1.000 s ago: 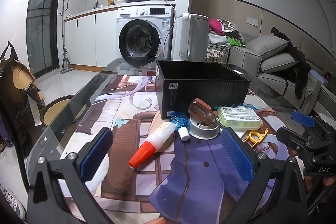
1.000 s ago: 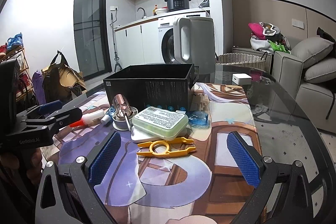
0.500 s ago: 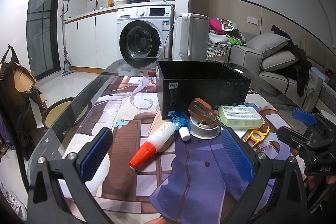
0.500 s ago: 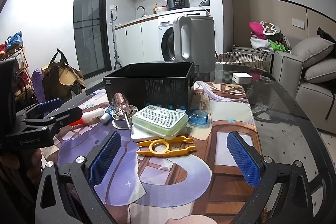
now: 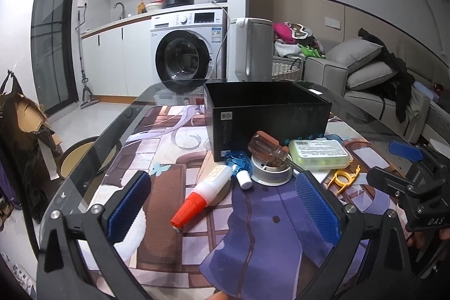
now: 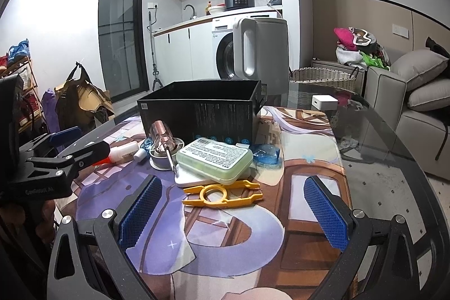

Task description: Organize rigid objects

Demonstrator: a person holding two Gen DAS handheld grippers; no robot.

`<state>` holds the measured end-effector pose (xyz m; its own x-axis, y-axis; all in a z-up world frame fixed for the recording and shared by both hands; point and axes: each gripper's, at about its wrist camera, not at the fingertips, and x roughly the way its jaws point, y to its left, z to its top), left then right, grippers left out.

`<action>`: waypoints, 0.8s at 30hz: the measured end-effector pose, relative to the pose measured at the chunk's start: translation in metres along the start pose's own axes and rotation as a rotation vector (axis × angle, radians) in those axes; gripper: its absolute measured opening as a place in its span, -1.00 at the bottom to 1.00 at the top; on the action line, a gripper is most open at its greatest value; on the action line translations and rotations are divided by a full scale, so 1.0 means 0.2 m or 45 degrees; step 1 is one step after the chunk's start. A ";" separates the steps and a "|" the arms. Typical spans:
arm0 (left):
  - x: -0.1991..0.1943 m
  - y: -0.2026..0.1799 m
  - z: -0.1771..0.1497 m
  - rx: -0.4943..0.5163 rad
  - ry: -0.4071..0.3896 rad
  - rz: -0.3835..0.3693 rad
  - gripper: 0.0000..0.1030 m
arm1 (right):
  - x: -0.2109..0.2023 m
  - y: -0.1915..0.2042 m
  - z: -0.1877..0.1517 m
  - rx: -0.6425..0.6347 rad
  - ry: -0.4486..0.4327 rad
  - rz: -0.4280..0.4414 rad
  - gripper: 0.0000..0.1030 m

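Picking seems not yet begun: both the left hand-held gripper (image 5: 222, 200) and the right hand-held gripper (image 6: 232, 205) hang released above the counter (image 6: 379, 182), where glue bottle (image 5: 204, 194) and yellow tool (image 6: 223, 193) lie before the black box (image 5: 267, 114), so next probably comes descending onto one item.

On the patterned mat: one open black box (image 5: 267, 114) at 12 o'clock of the cluster; one glue bottle with an orange cap (image 5: 201, 194) at 8 o'clock; one small white bottle (image 5: 243, 179); one tape roll (image 5: 271, 173) carrying one screwdriver (image 5: 267, 149); one pale green case (image 6: 215, 159) lying on one flat white pad (image 6: 185, 179); one yellow plastic tool (image 6: 222, 193) at 5 o'clock; two blue wrapped items (image 5: 239, 160) (image 6: 265, 153). One grey kettle (image 6: 261, 52) and one white block (image 6: 324, 102) stand beyond the mat.
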<state>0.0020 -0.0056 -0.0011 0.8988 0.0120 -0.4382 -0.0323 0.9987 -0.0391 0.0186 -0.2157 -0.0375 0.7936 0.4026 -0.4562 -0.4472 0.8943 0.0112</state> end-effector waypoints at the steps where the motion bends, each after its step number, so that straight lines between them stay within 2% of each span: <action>1: 0.00 -0.01 0.00 0.008 -0.003 0.000 1.00 | 0.00 0.00 0.00 -0.002 0.005 0.000 0.99; 5: 0.00 -0.01 0.00 0.022 0.003 0.002 1.00 | 0.01 0.02 0.01 -0.023 0.039 -0.002 0.99; 16: 0.02 0.05 0.01 -0.017 0.050 -0.022 1.00 | 0.07 0.02 0.06 -0.044 0.248 0.011 0.99; 24: 0.07 0.07 0.00 0.015 0.099 0.021 1.00 | 0.15 0.00 0.08 -0.064 0.394 0.014 0.99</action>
<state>0.0137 0.0081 -0.0080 0.8615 0.0250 -0.5072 -0.0413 0.9989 -0.0209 0.0493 -0.1998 -0.0365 0.6290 0.3269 -0.7054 -0.4813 0.8763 -0.0231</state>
